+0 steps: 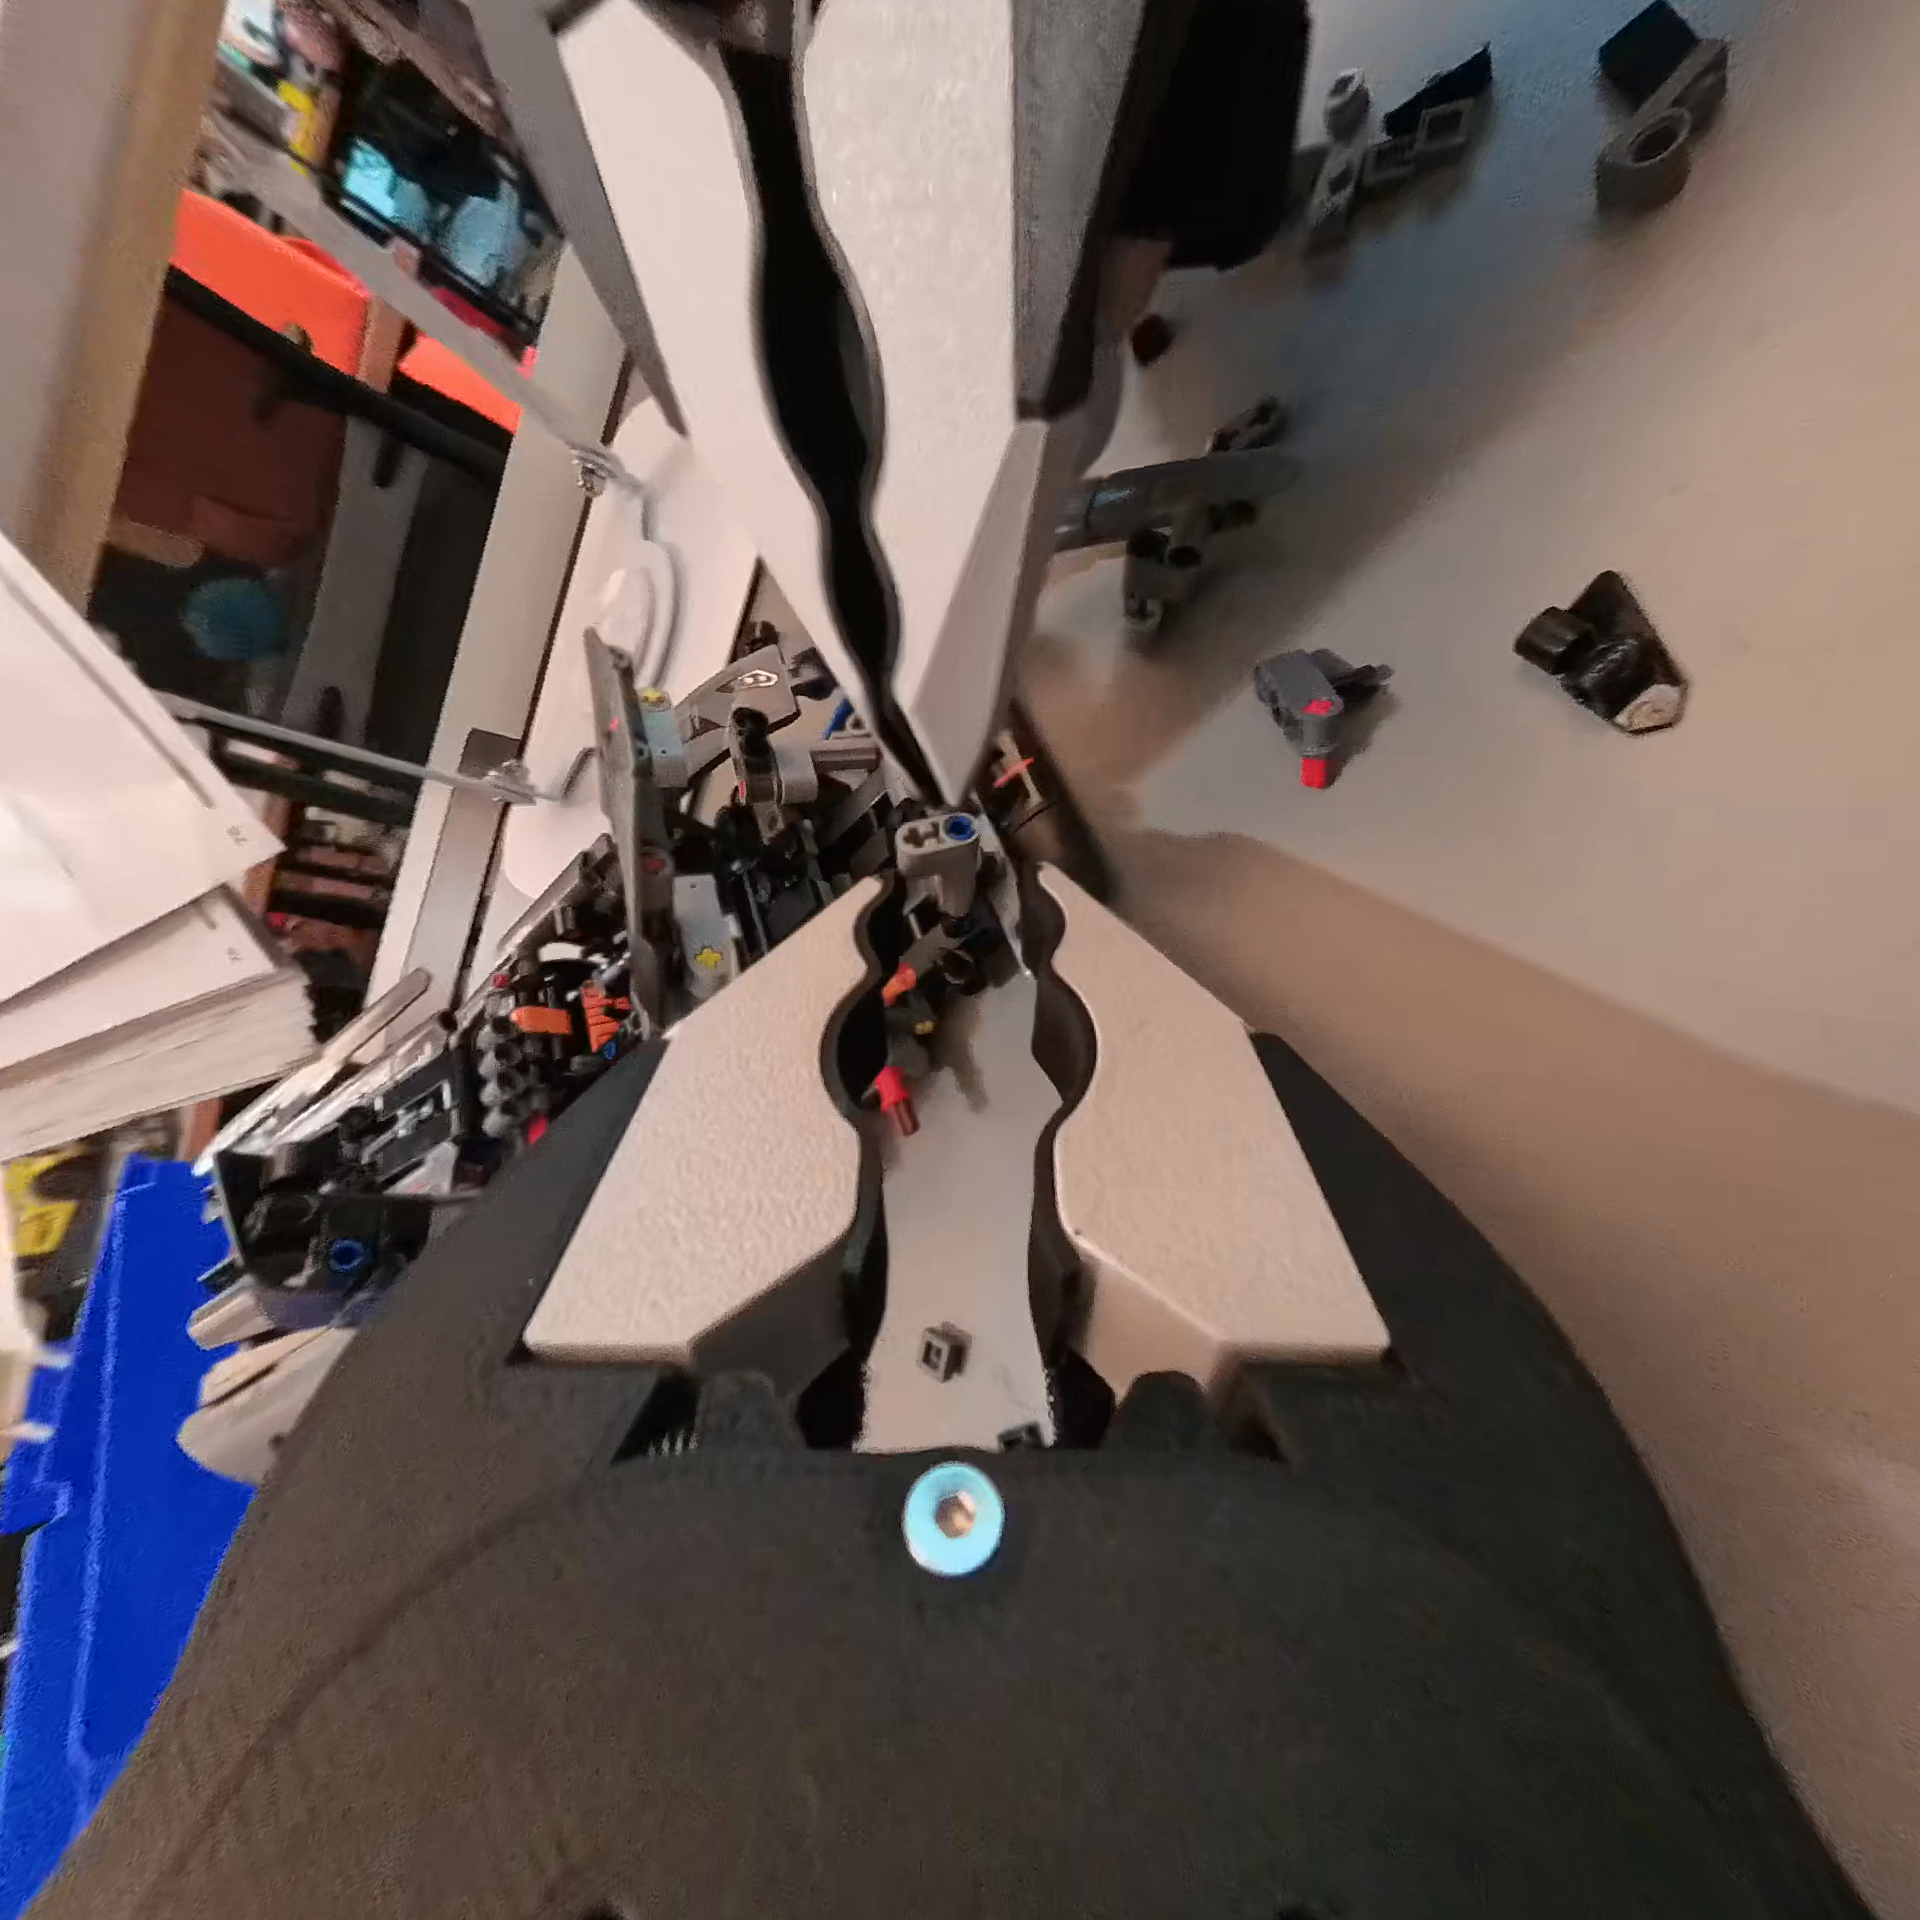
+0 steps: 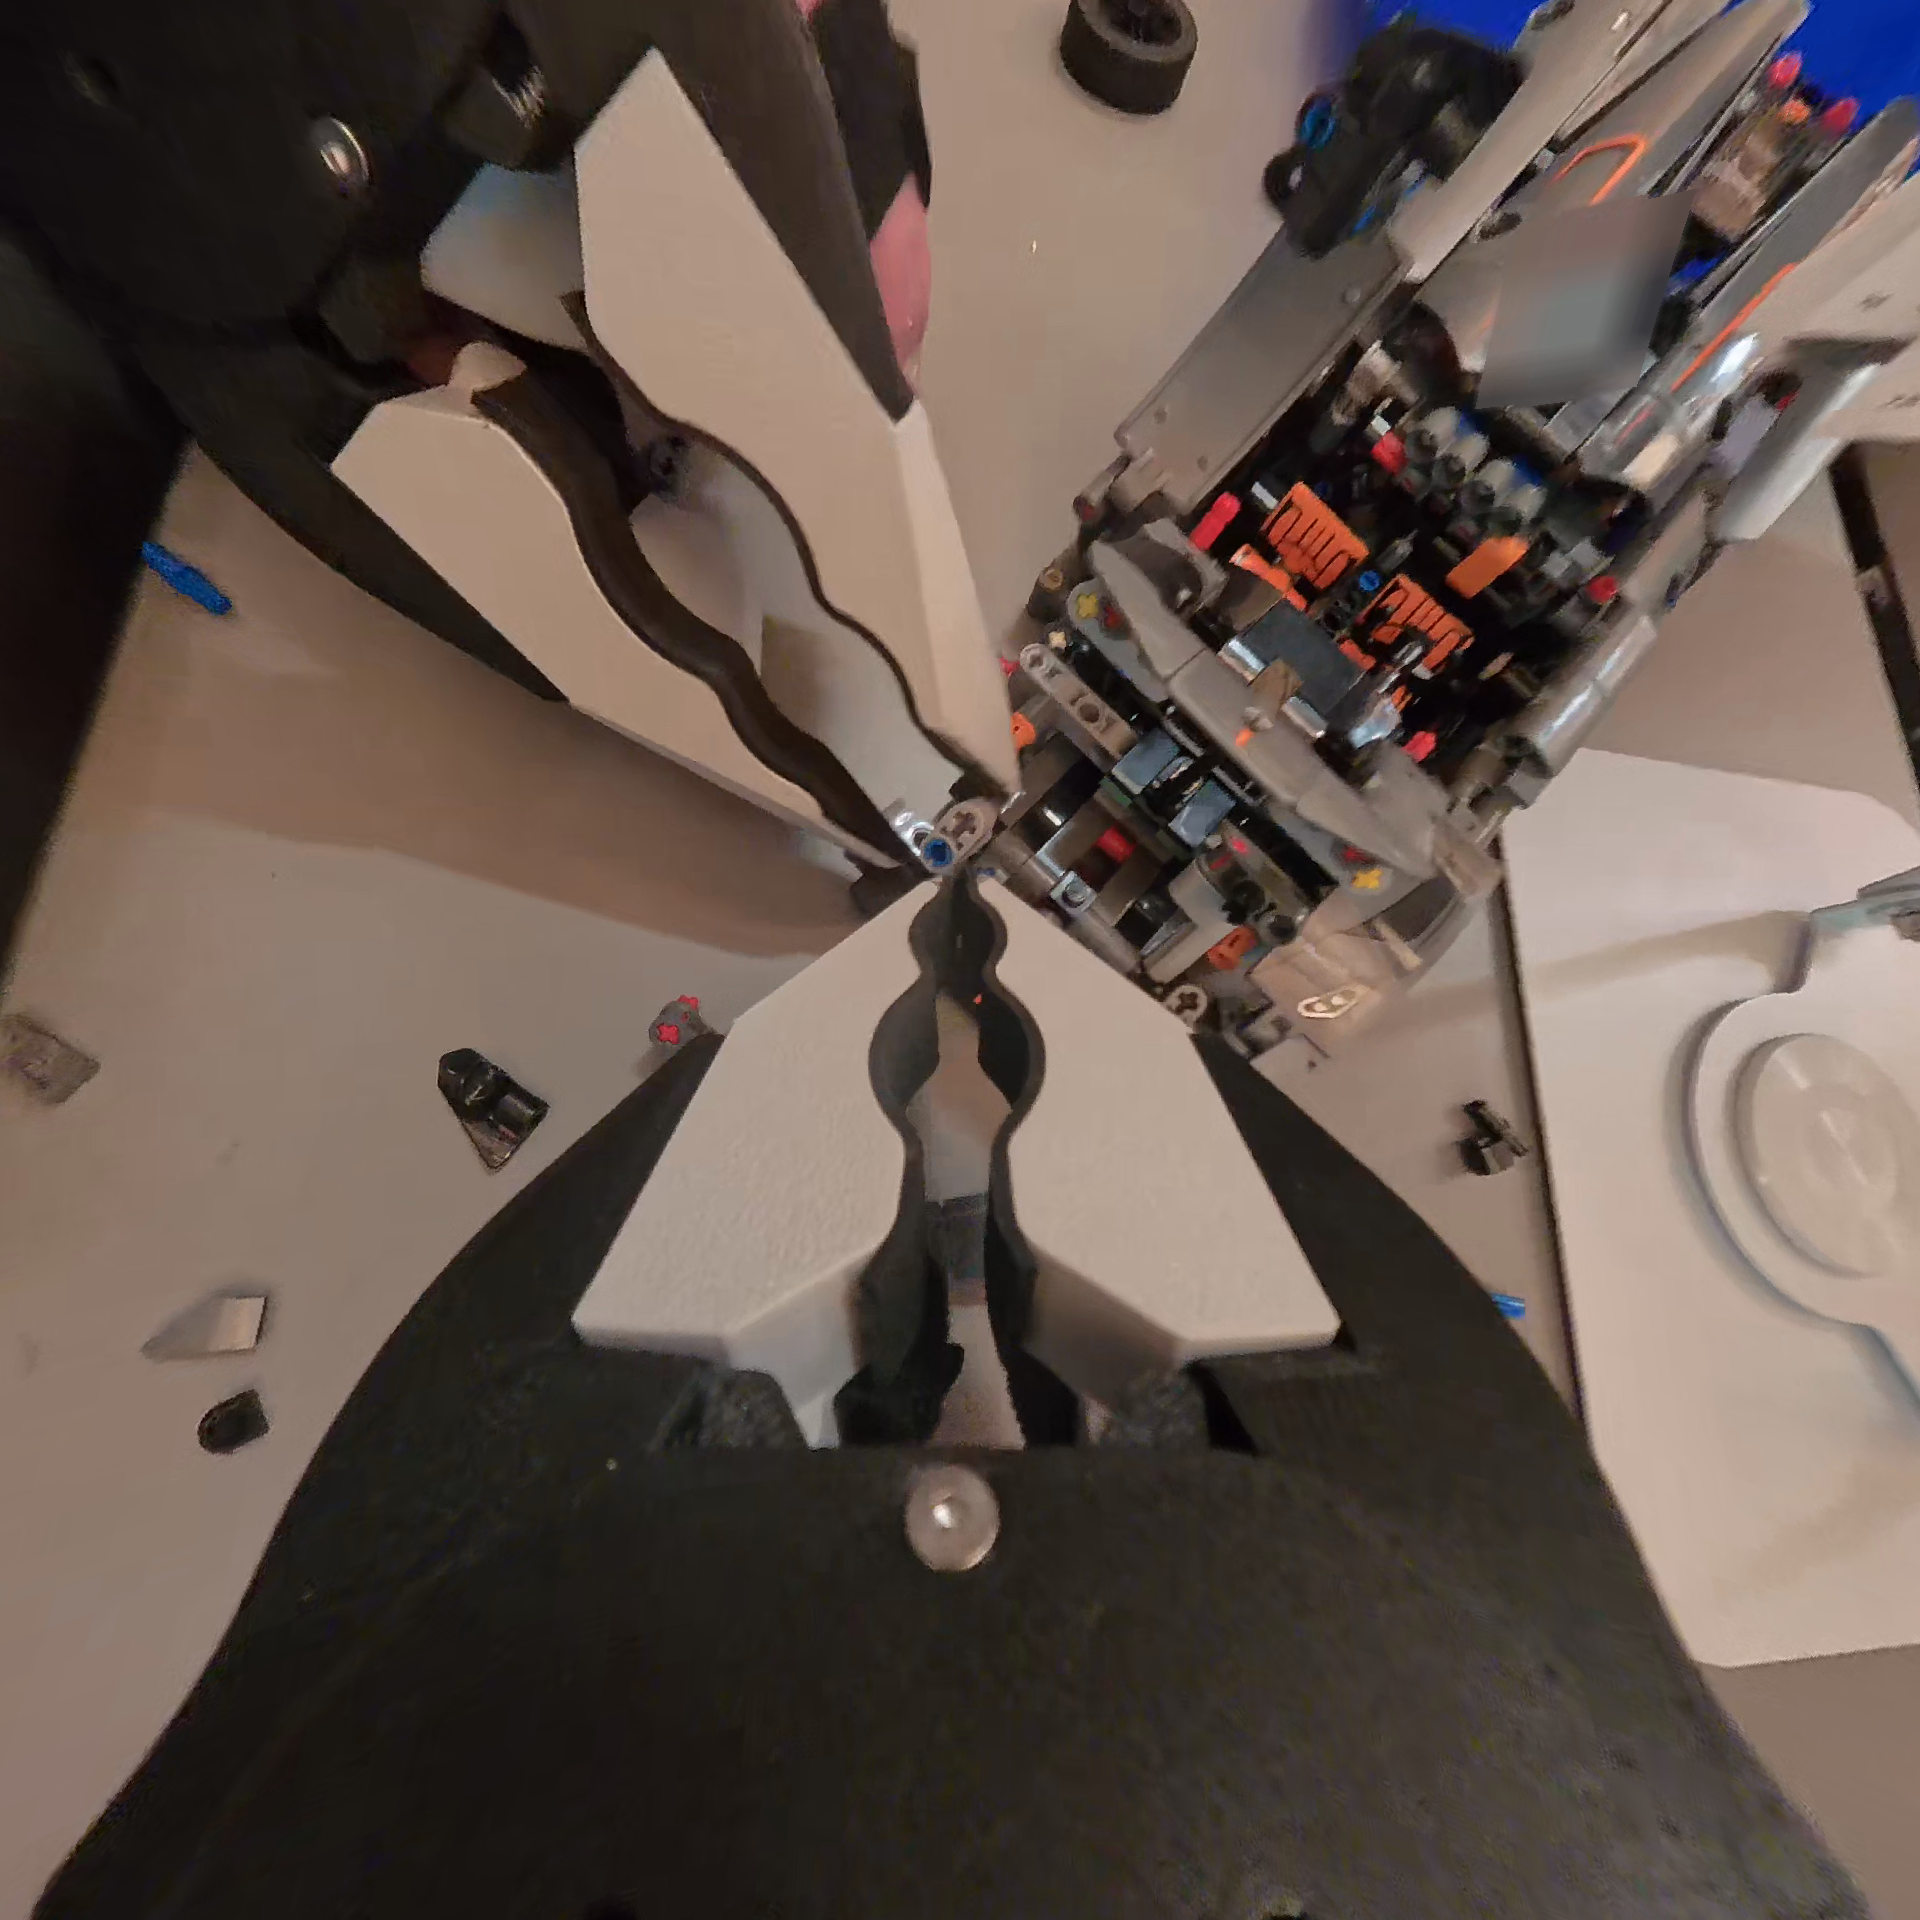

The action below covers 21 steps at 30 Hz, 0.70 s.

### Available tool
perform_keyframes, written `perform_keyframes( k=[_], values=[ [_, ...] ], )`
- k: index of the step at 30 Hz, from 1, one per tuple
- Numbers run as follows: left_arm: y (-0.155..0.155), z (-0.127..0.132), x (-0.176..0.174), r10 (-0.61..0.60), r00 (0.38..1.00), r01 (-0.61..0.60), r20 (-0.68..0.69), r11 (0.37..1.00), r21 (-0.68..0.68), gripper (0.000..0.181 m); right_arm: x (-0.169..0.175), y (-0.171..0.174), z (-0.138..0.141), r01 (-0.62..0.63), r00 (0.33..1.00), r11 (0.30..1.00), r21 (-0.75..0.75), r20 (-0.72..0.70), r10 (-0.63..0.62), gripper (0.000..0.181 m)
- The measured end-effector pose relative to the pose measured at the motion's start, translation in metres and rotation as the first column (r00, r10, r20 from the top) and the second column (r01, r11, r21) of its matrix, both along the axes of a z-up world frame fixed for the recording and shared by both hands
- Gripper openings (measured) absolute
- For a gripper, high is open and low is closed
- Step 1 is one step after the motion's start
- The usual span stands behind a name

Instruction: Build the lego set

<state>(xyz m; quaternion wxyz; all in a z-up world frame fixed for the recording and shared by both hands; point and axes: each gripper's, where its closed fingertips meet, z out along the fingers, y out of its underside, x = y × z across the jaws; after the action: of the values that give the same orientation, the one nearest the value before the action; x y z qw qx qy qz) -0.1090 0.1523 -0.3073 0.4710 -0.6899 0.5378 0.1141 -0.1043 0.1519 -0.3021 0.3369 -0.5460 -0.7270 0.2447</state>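
A large grey Technic car model (image 1: 675,883) with black and orange parts lies on the pale table; it also shows in the right wrist view (image 2: 1351,623). A small grey connector with a blue pin (image 1: 940,844) sticks out at the model's near end and also shows in the right wrist view (image 2: 954,831). My left gripper (image 1: 961,888) is open, with its fingers on either side of the connector and a gap to each pad. My right gripper (image 2: 956,896) is shut, with its tips right at the connector. In the left wrist view it (image 1: 951,800) comes from above, tips against the connector.
Loose pieces lie on the table: a grey piece with a red pin (image 1: 1304,707), a black piece (image 1: 1600,665), a dark grey connector (image 1: 1652,145), a black tyre (image 2: 1127,52) and a grey wedge (image 2: 213,1325). A blue bin (image 1: 104,1403), a booklet (image 1: 104,883) and a white stand base (image 2: 1766,1143) border the work area. My left and right fingertips are right by each other.
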Motion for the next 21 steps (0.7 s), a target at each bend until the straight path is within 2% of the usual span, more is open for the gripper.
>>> perform_keyframes(
  k=[6, 21],
  values=[
    [0.0060, -0.0001, -0.0021, 0.060, 0.994, -0.055, -0.092, 0.997, 0.057, 0.013, -0.0031, -0.0039, -0.0059, 0.014, 1.000, 1.000, -0.018, 0.009, -0.014, 0.000],
    [0.0095, -0.0022, -0.0011, 0.046, 0.996, -0.047, -0.080, 0.999, -0.002, 0.013, -0.0048, -0.0059, -0.0067, 0.024, 1.000, 0.998, -0.059, 0.006, -0.023, 0.000]
  ],
)
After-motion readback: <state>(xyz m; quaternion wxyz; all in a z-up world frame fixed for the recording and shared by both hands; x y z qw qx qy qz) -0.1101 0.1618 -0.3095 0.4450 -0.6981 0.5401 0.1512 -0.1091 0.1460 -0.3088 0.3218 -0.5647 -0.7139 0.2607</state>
